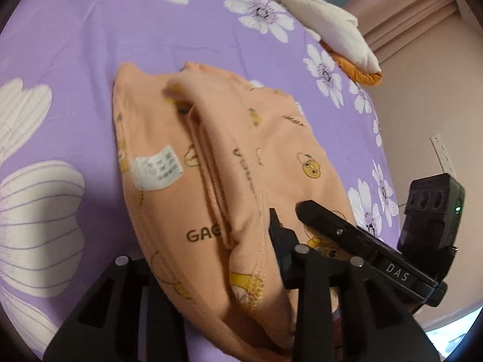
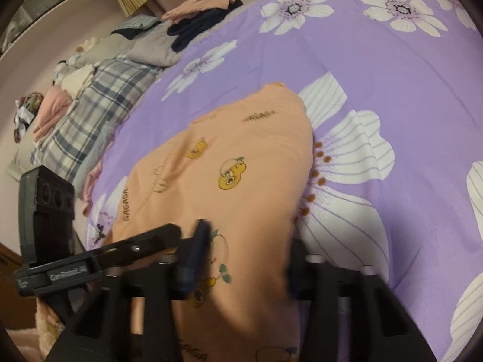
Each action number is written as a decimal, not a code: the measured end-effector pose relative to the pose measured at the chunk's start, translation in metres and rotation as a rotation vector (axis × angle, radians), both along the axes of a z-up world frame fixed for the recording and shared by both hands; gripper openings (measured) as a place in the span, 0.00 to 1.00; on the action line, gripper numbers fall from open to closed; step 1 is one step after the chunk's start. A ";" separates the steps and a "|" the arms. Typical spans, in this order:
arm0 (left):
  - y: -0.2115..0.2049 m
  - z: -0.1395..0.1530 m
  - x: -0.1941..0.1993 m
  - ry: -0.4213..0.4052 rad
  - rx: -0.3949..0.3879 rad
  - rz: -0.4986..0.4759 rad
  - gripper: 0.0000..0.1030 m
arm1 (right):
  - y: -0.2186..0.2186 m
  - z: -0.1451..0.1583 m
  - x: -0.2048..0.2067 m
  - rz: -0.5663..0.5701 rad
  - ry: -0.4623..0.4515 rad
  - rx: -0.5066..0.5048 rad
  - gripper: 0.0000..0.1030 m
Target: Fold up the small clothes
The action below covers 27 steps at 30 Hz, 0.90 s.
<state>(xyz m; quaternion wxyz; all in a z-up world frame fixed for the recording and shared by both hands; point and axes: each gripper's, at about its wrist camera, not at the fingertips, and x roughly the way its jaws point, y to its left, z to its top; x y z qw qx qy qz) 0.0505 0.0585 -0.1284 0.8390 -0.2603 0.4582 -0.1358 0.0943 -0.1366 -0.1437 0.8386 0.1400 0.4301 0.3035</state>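
Two pairs of black fingers are down at the near hem of one small peach garment [image 1: 211,157] that lies on a bed under a purple sheet [image 1: 75,45] printed with big white flowers. No basket, box or other container shows in either view, so nothing is held in one.

Seen from the left wrist, the left gripper [image 1: 208,271] has its fingers [image 1: 305,271] set narrow, with a bunched ridge of the peach cloth rising between them. The fabric fills the gap and looks pinched. A white care label [image 1: 157,169] sits ahead of these fingers and slightly to their left, and a long fold runs away from them up the middle of the garment. Beyond the fingers' right side, at the far edge of the bed, lies a cream and orange plush toy [image 1: 332,24].

Seen from the right wrist, the right gripper [image 2: 241,259] is blurred. Its fingers [image 2: 194,259] stand fairly close together with the peach cloth lying between them, but I cannot tell whether the pads actually press it. A yellow cartoon print [image 2: 231,175] lies straight ahead of these fingers. Well off to their left, along the bed's edge, sit a plaid pillow [image 2: 99,114] and piles of other clothes [image 2: 193,21].
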 end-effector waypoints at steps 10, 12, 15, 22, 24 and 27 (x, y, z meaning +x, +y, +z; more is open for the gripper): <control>-0.052 0.064 0.024 -0.212 0.127 -0.072 0.29 | -0.037 0.067 0.003 -0.039 -0.209 0.005 0.26; -0.067 0.065 0.038 -0.234 0.142 -0.088 0.29 | -0.049 0.069 0.012 -0.065 -0.226 -0.010 0.26; -0.088 0.059 0.056 -0.250 0.166 -0.115 0.30 | -0.066 0.063 0.023 -0.112 -0.235 -0.022 0.26; -0.127 0.008 0.103 -0.106 0.205 -0.140 0.36 | -0.097 0.017 0.051 -0.215 -0.093 -0.061 0.26; -0.132 -0.002 0.107 -0.092 0.253 -0.127 0.44 | -0.097 0.000 0.057 -0.243 -0.028 -0.086 0.26; -0.128 -0.003 0.108 -0.073 0.222 -0.095 0.48 | -0.100 -0.001 0.056 -0.255 -0.018 -0.070 0.28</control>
